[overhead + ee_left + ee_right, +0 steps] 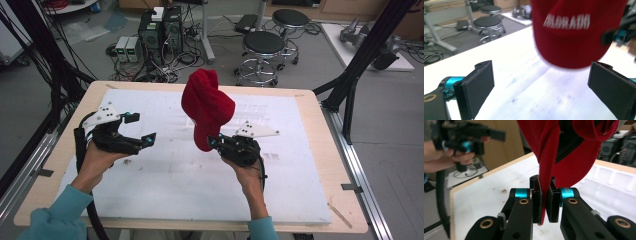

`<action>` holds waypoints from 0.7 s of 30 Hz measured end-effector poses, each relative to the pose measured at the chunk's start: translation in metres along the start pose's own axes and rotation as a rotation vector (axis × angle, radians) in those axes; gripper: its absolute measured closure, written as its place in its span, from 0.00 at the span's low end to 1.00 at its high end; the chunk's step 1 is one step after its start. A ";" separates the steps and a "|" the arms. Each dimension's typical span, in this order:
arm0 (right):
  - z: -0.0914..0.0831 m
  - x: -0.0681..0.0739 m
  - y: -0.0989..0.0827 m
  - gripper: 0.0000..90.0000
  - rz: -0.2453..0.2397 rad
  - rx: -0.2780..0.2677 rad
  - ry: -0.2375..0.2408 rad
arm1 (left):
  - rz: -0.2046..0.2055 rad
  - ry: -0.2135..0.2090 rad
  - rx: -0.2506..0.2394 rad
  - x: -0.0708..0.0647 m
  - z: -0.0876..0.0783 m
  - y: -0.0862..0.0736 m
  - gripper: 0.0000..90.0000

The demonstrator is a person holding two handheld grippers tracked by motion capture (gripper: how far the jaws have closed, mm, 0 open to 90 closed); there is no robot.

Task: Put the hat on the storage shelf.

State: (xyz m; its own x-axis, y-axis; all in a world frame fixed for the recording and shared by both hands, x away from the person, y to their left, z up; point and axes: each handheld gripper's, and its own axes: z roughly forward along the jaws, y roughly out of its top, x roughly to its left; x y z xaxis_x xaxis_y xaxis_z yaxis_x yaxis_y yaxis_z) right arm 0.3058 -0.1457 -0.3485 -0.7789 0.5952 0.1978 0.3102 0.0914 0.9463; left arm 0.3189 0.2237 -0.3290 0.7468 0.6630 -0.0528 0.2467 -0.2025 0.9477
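A red cap (207, 107) with white lettering hangs upright above the white board (170, 175). My right gripper (214, 141) is below it, shut on the cap's lower edge. In the right gripper view the two pads pinch the red fabric (579, 150) at the right gripper's tips (544, 187). My left gripper (141, 129) is held to the left of the cap, apart from it, with its jaws wide open and nothing between them. The left gripper view has the cap (571, 32) ahead, beyond the open left gripper (541, 85). The left gripper (474, 140) also appears far off in the right gripper view.
The white board lies on a wooden table (330, 150). Behind the table stand two round stools (263, 45), computer towers (160, 30) and loose cables on the floor. Black frame posts (360, 60) rise at the table's left and right sides.
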 end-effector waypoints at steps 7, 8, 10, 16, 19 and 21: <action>-0.006 -0.020 0.007 0.95 0.001 -0.055 -0.062 | -0.003 0.035 -0.010 0.009 -0.015 -0.044 0.08; -0.006 -0.022 0.008 0.95 0.003 -0.056 -0.068 | -0.001 0.038 -0.013 0.009 -0.017 -0.052 0.08; -0.005 -0.028 0.010 0.95 0.005 -0.055 -0.089 | -0.003 0.044 -0.020 0.010 -0.019 -0.064 0.08; 0.004 -0.045 0.017 0.95 -0.002 -0.051 -0.133 | -0.011 0.055 -0.045 0.011 -0.025 -0.090 0.08; 0.009 -0.054 0.020 0.95 -0.005 -0.063 -0.157 | -0.017 0.068 -0.048 0.012 -0.028 -0.095 0.08; 0.014 -0.061 0.021 0.95 -0.001 -0.061 -0.176 | -0.025 0.075 -0.060 0.013 -0.030 -0.100 0.08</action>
State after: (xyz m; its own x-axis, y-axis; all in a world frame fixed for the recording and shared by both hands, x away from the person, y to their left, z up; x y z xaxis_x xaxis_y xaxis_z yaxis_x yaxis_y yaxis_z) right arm 0.3667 -0.1690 -0.3446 -0.6700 0.7261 0.1544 0.2716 0.0463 0.9613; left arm 0.2853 0.2745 -0.4152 0.6920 0.7198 -0.0549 0.2257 -0.1436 0.9636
